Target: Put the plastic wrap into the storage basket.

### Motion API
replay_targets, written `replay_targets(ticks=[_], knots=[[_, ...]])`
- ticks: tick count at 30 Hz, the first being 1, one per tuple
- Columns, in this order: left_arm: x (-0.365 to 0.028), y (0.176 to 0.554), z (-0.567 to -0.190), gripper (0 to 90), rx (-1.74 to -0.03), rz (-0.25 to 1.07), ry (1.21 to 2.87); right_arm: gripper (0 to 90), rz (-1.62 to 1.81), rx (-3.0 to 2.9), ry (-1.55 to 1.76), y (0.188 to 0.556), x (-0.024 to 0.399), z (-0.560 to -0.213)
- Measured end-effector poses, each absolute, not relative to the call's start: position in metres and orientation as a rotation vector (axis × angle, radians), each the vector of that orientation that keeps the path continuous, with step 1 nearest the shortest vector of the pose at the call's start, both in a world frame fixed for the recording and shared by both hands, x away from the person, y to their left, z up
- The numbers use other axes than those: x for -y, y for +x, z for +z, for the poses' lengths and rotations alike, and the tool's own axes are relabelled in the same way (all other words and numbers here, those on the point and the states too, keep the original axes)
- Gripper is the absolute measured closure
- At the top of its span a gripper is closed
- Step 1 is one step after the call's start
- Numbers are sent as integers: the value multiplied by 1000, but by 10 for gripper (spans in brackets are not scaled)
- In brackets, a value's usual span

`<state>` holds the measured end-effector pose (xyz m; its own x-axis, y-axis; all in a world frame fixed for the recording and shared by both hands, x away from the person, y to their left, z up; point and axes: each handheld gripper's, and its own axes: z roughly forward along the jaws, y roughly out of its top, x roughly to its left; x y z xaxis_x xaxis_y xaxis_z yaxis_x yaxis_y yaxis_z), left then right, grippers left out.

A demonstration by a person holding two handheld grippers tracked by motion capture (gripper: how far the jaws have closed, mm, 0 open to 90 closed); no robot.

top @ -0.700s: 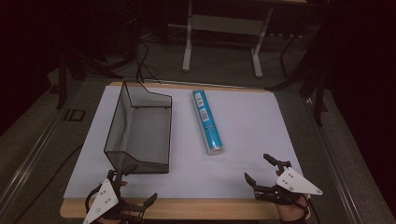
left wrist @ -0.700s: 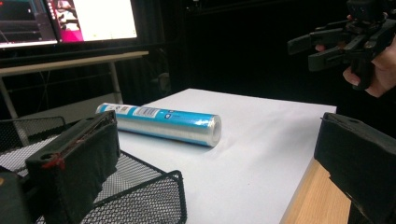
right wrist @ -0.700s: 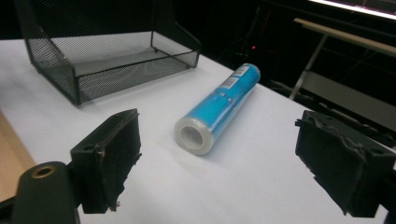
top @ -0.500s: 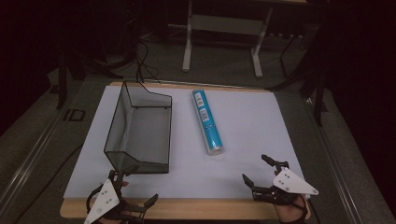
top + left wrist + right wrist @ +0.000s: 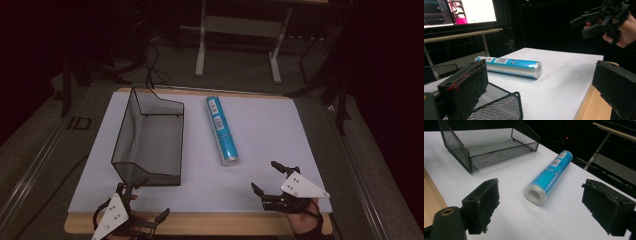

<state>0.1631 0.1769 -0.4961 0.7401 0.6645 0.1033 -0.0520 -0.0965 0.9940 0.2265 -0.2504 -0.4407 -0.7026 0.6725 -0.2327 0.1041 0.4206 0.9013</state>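
**Right gripper drifts back; roll lies free on the sheet**

Since the earlier frame the right gripper (image 5: 272, 179) has slid slightly toward the near edge of the table (image 5: 210, 224), jaws spread and empty; the left gripper (image 5: 145, 207) sits by the mesh tray (image 5: 150, 137), jaws also spread; the blue roll (image 5: 223, 131) lies flat beside the tray, apart from both; a glancing touch could set it rolling; its far end label is unreadable, and both hands are cut off below.

Blue roll (image 5: 222, 131) (white labels), black mesh basket (image 5: 150, 137)
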Motion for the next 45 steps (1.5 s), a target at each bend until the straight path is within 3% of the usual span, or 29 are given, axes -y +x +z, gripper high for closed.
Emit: replay_targets(ticks=[25,45], knots=[[-178,162,-496,7,-506,653,1575,139,1249,-2145,715,326,193,-405],[-175,163,-498,7,-482,639,1627,101,1143,-2257,1096,420,156,-430]])
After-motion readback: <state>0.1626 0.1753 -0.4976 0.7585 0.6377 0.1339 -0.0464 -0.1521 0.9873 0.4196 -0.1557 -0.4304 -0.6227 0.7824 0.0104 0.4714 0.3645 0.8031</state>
